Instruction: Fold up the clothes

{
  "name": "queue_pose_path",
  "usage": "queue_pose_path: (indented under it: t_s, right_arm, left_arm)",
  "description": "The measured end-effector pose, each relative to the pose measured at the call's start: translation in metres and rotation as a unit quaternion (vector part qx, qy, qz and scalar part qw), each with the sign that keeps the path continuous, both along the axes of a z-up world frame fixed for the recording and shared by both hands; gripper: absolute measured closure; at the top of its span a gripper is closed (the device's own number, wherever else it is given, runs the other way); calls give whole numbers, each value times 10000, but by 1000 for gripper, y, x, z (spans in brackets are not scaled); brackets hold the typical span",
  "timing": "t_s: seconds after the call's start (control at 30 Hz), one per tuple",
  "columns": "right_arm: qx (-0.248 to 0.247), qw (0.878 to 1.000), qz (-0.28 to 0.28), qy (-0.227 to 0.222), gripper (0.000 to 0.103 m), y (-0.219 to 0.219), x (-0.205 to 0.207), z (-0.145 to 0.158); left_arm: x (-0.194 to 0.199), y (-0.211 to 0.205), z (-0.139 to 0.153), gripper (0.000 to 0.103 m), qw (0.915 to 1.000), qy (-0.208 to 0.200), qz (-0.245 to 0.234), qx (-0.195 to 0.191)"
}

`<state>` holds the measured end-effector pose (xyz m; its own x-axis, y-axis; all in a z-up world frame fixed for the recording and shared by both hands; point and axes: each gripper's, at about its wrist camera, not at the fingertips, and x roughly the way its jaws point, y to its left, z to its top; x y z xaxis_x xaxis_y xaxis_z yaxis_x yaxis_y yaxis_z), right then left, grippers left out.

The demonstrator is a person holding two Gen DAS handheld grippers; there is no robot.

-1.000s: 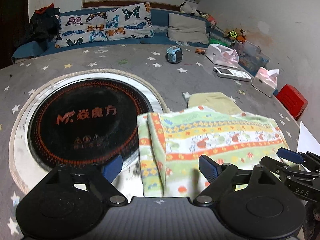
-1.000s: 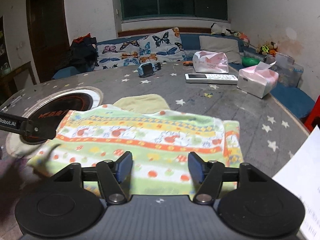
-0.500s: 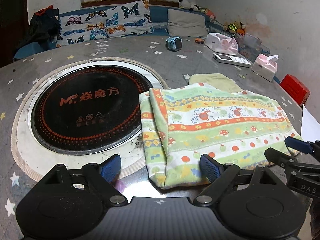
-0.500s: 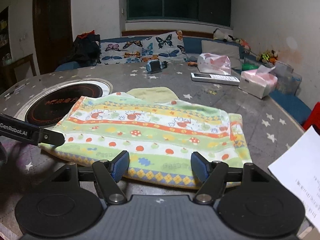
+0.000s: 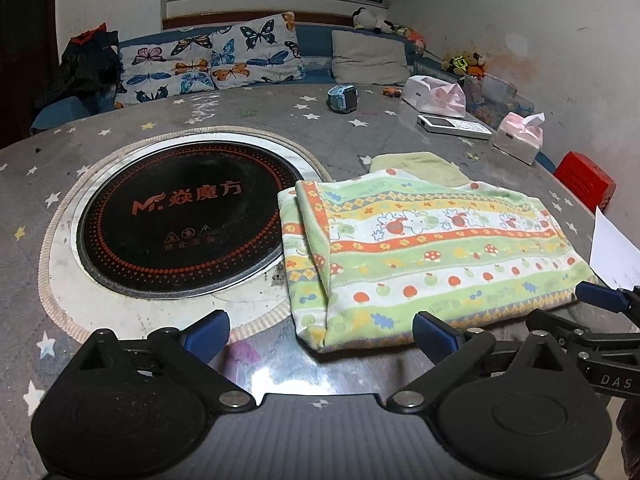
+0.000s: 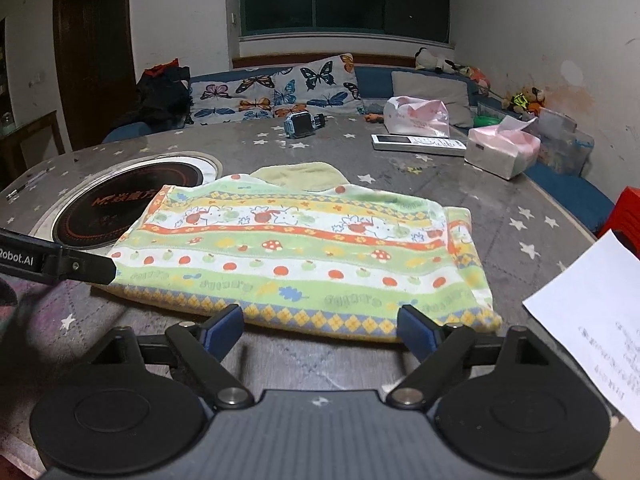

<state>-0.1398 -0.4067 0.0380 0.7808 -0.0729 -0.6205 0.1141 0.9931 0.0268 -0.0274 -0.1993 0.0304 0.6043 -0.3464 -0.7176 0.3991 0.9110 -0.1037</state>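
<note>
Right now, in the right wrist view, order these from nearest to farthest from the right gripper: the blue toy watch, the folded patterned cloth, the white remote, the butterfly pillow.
1. Folded patterned cloth, just ahead of the right gripper, flat on the table.
2. White remote, ahead to the right, beside the tissue box.
3. Blue toy watch, centre, farther back on the table.
4. Butterfly pillow, on the bench behind the table.
</note>
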Motion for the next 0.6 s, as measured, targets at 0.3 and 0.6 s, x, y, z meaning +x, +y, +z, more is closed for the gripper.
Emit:
queue_pose_path:
  t_s: [0.3,0.6]
  right_arm:
    - [4,10000,-59,51,2,5,-7,0]
    - [120,9998,-115,70,2,9,-13,-3]
  left_arm:
    - [-13,2,0,0,10000,-83,-5,-1]
    - [-22,3,-4,0,10000,4,-8,-60]
